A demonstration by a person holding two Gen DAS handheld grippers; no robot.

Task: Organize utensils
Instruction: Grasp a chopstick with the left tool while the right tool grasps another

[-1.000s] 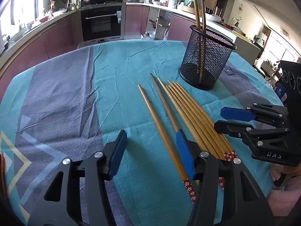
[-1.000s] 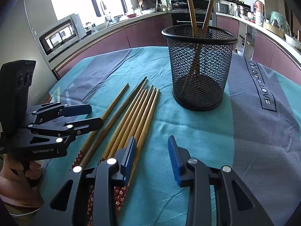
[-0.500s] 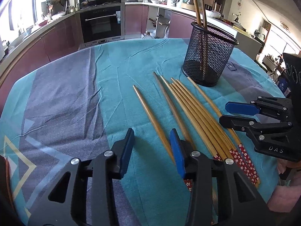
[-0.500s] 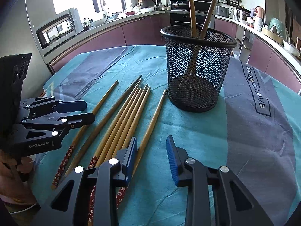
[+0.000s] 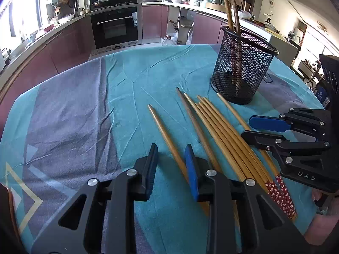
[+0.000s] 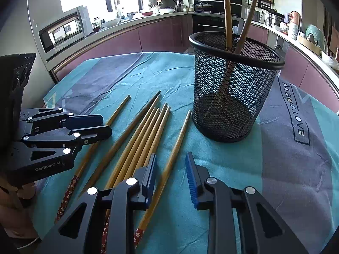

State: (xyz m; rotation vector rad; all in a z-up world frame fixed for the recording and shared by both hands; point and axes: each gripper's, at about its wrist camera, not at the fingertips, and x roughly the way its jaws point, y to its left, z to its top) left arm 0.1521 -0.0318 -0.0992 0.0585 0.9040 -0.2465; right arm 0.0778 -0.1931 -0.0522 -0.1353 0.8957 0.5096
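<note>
Left wrist view, from the left: bare teal and grey cloth [image 5: 89, 114] over the table. Then the left gripper [image 5: 171, 155], low over the cloth, jaws narrowly apart and closing, a lone chopstick [image 5: 163, 133] running between the blue pads without visibly touching either. Just right of it, a fan of chopsticks [image 5: 222, 135] flat on the cloth, tips toward the basket, red flowered ends toward the camera; one lying a little apart on the right side. Beyond the tips, a black mesh basket [image 5: 243, 72], upright, near the far right of the cloth, with two chopsticks [image 5: 229, 8] standing in it, both leaning and rising well above the rim. At the right edge, the right gripper [image 5: 252, 127], seen from the side, over the rightmost stick.

Right wrist view, from the left: the left gripper [image 6: 103, 124] over the leftmost stick, pads close together. Then the row of chopsticks [image 6: 144, 139] side by side, tips toward the basket. Next, the single stick [image 6: 175, 144] lying between the right gripper's [image 6: 170, 166] pads, close to the left pad, clear of the right one; jaws narrowly apart and closing, nothing clamped. Right again, the basket [image 6: 233, 97] just beyond that stick's tip, two crossed sticks [image 6: 239, 29] inside, bottom otherwise bare through the mesh. Far right, grey cloth with lettering [image 6: 294, 108].
</note>
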